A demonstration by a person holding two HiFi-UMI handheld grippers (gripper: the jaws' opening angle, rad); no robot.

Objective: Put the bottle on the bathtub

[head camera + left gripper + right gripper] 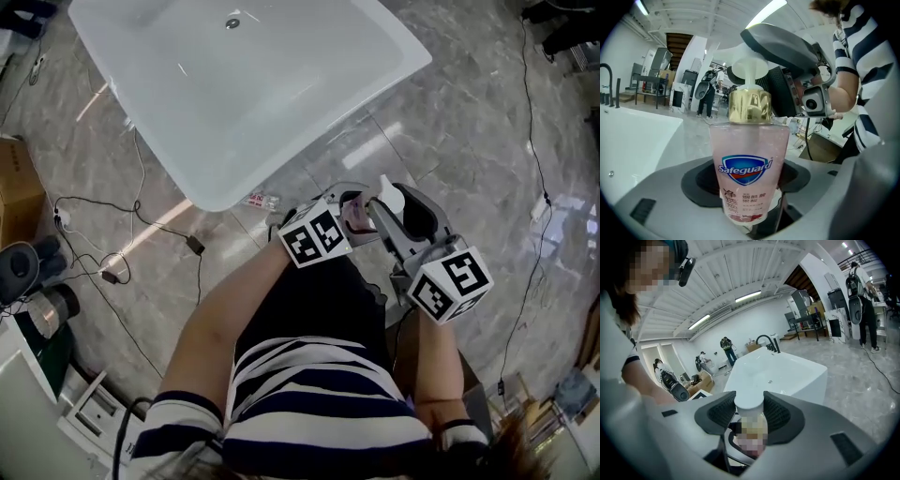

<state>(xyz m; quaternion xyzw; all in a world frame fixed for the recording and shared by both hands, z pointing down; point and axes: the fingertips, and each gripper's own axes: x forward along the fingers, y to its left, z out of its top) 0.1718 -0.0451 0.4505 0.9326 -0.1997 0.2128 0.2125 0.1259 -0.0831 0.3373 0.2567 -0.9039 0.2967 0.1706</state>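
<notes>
A clear bottle [359, 214] of pink soap, with a gold collar and a white pump head [387, 190], hangs over the floor just off the near corner of the white bathtub [262, 94]. My left gripper [347, 219] is shut on the lower body of the bottle [747, 164], which stands upright between its jaws. My right gripper [395, 201] comes in from the other side, shut on the pump head [749, 404], which sits between its black pads. In the right gripper view the bathtub [778, 373] lies straight beyond the jaws.
Black cables [141, 220] trail over the marble floor left of the tub, beside a cardboard box [19, 187]. Another cable [539, 187] runs down the right side. A black faucet [768, 341] stands at the tub's far end. People [860, 301] stand in the background.
</notes>
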